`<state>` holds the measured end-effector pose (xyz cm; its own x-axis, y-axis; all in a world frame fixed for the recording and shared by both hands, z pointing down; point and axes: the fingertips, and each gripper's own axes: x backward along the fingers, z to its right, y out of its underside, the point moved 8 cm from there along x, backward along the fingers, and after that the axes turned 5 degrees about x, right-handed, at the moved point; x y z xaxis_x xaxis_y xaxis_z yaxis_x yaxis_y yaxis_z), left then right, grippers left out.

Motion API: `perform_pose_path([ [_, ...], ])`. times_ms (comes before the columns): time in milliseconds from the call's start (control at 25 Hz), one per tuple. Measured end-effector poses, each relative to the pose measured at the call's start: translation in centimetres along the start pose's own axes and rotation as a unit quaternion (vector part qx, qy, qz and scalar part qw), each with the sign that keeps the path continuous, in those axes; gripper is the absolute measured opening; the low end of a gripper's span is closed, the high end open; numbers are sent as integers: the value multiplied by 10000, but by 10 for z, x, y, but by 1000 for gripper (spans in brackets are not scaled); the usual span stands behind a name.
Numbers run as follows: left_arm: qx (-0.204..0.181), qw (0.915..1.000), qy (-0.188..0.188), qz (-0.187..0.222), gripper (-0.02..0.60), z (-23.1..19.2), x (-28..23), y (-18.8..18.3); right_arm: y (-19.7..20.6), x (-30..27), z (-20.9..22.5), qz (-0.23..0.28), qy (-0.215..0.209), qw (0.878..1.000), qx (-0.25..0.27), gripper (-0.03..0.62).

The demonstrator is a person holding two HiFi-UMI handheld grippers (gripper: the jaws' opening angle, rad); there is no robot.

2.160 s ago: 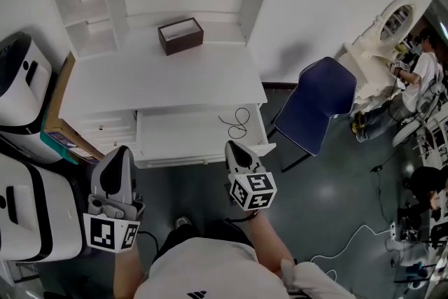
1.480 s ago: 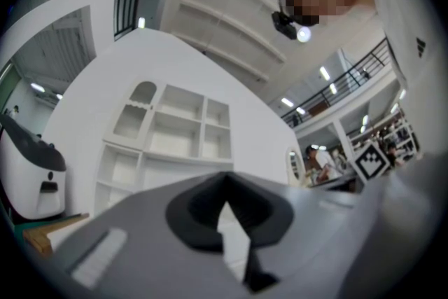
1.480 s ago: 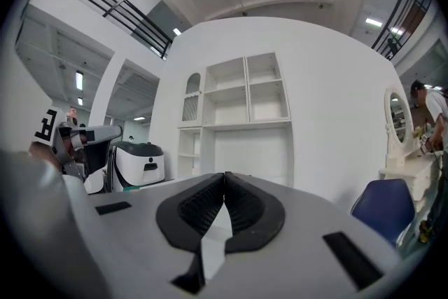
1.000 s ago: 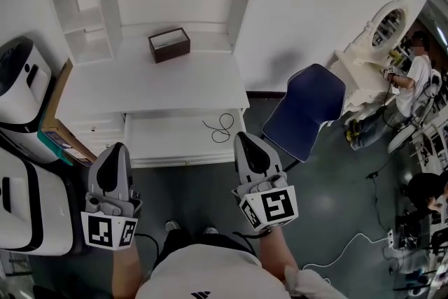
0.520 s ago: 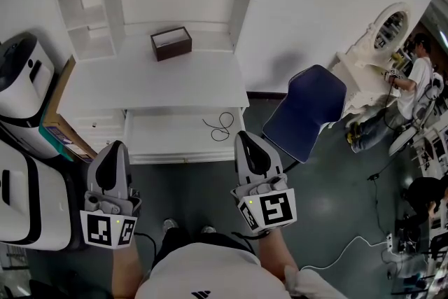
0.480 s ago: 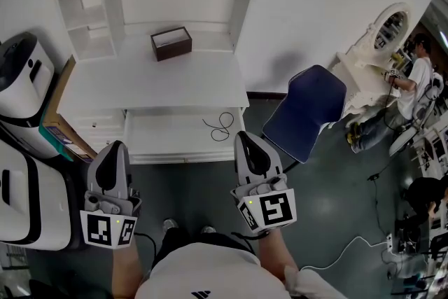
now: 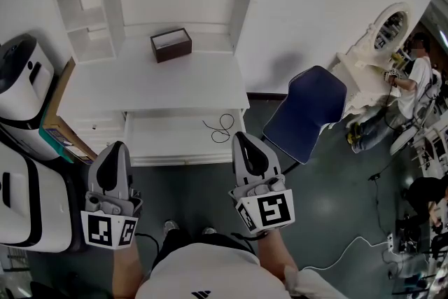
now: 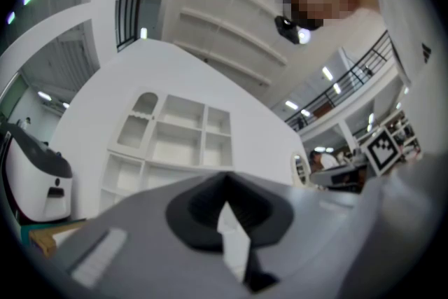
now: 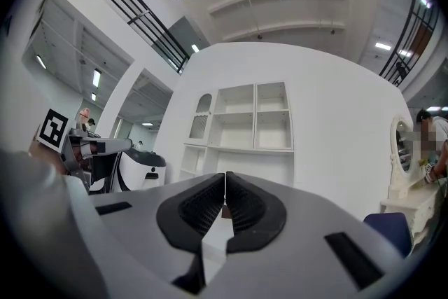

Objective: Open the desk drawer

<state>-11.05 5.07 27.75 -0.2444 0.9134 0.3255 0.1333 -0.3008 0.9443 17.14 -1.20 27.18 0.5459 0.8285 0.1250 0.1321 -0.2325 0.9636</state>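
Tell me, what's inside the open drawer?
A looped black cable lies in the drawer; elsewhere only its white bottom shows. Its back part is covered by the desk top.

light: bright, overhead | edges: fisheye-warped, dark corners | foreground: blurred

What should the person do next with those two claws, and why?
Probably nothing more than lowering the right gripper to rest. The wide drawer already looks slid out from under the desktop, with a coiled cable lying in it. The right gripper and the left gripper are both shut, empty and clear of the desk.
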Motion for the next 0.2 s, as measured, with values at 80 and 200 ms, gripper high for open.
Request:
perform_pose_path([
  [80, -1, 10000, -15, 4, 6, -2, -1, 0, 0, -2, 0, 0, -2, 10000, -8, -5],
  [200, 15, 10000, -42, 10, 6, -8, -3, 1, 0, -7, -2, -2, -6, 10000, -15, -5],
])
